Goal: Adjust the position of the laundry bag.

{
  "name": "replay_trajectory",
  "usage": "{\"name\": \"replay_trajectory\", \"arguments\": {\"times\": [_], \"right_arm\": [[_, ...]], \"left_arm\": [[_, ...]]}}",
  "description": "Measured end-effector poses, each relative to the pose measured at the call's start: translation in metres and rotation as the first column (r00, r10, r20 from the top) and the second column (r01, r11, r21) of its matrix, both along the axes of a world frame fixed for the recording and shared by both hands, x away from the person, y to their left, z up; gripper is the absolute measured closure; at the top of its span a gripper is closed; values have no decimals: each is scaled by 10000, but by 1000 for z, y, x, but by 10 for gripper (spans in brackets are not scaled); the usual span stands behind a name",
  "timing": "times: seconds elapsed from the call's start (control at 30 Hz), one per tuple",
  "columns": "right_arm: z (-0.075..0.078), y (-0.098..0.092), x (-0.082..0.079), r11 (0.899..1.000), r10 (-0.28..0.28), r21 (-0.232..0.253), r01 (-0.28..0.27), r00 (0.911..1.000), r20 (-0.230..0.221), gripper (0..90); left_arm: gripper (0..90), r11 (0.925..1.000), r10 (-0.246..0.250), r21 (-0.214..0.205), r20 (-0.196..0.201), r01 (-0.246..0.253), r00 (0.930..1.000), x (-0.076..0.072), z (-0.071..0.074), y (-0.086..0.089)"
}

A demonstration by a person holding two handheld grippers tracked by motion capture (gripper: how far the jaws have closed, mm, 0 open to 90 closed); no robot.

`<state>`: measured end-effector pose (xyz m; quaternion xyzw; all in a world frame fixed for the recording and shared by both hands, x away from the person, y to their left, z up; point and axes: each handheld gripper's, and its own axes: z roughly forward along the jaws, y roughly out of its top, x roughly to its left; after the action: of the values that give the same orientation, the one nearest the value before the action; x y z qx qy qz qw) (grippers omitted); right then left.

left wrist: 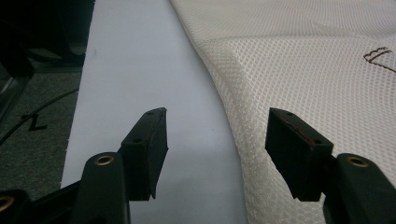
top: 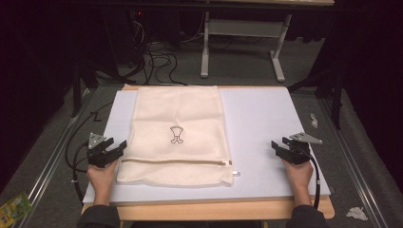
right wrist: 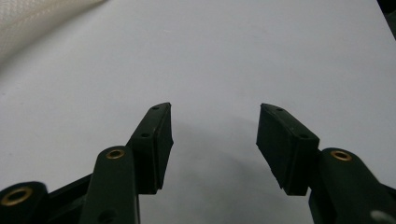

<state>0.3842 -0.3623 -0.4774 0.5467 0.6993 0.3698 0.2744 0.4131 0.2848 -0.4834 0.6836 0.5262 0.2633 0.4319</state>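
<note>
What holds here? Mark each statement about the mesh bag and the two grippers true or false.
1. The mesh bag lies flat on the white board. True.
2. The left gripper clamps the bag. False: its jaws stand open at the bag's edge.
3. The right gripper is open over bare board. True.
4. The zipper runs along the bag's far end. False: it runs near the person's end.

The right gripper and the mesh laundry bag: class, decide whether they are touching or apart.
Apart. The high view shows bare white board between the right gripper and the mesh laundry bag; its jaws stand open.
</note>
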Motion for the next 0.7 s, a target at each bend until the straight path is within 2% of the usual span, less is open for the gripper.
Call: {"name": "replay_trajectory", "arguments": {"times": [0.2, 0.27, 0.37, 0.5, 0.57, 0.6, 0.7], "right_arm": [[0, -1, 0, 10000, 32, 70, -33, 10000, 20, 459], [0, -1, 1, 10000, 84, 38, -84, 10000, -21, 462], [0, -1, 1, 10000, 78, 15, -78, 10000, -22, 465], [-1, 0, 3, 10000, 72, -66, -73, 9997, -220, 465], [-1, 3, 3, 9995, 27, -319, -35, 9997, -244, 439], [0, 6, 2, 9978, -76, -654, 68, 9999, -118, 428], [0, 7, 2, 9968, -96, -796, 87, 9999, -106, 414]], "left_arm": [[395, 10000, -49, 68, -45, 49, 10000, 1, 0, -1], [393, 9997, -218, 66, -230, 220, 9995, 3, 0, 0], [400, 9997, -241, 70, -182, 242, 9995, 2, 0, 0], [400, 9995, -308, 72, -206, 310, 9993, 2, 0, -1], [399, 9996, -293, 44, -317, 295, 9991, 3, -1, -1], [403, 9995, -303, 30, -395, 305, 9988, 4, -1, -1], [415, 9993, -365, 34, -218, 365, 9991, 2, 0, 0]]}}
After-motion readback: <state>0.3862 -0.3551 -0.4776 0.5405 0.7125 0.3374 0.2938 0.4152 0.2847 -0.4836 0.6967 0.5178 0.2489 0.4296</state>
